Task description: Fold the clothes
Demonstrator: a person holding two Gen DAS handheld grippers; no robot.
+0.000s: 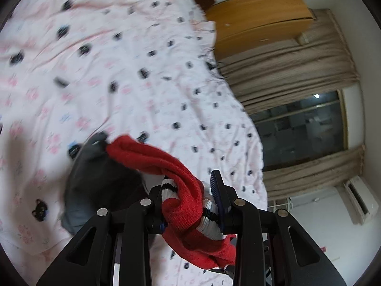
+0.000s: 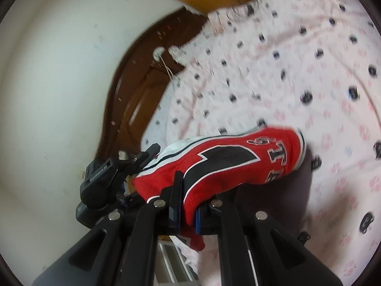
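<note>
A red jersey (image 1: 181,190) with white and black ribbed trim is bunched between the fingers of my left gripper (image 1: 188,190), which is shut on it. The cloth stretches away to the blurred dark right gripper (image 1: 95,164) above the bed. In the right wrist view the same jersey (image 2: 226,162) shows black and white lettering and hangs taut over the patterned bedsheet (image 2: 297,59). My right gripper (image 2: 189,197) is shut on its red edge. The left gripper (image 2: 135,164) grips the white-trimmed edge at the left.
The pink-and-white sheet (image 1: 142,47) with dark prints covers the bed. A light wooden cabinet (image 1: 257,21), beige curtains (image 1: 297,66), a dark window (image 1: 302,128) and an air conditioner (image 1: 359,197) lie beyond. A dark wooden headboard (image 2: 133,95) meets a white wall (image 2: 47,95).
</note>
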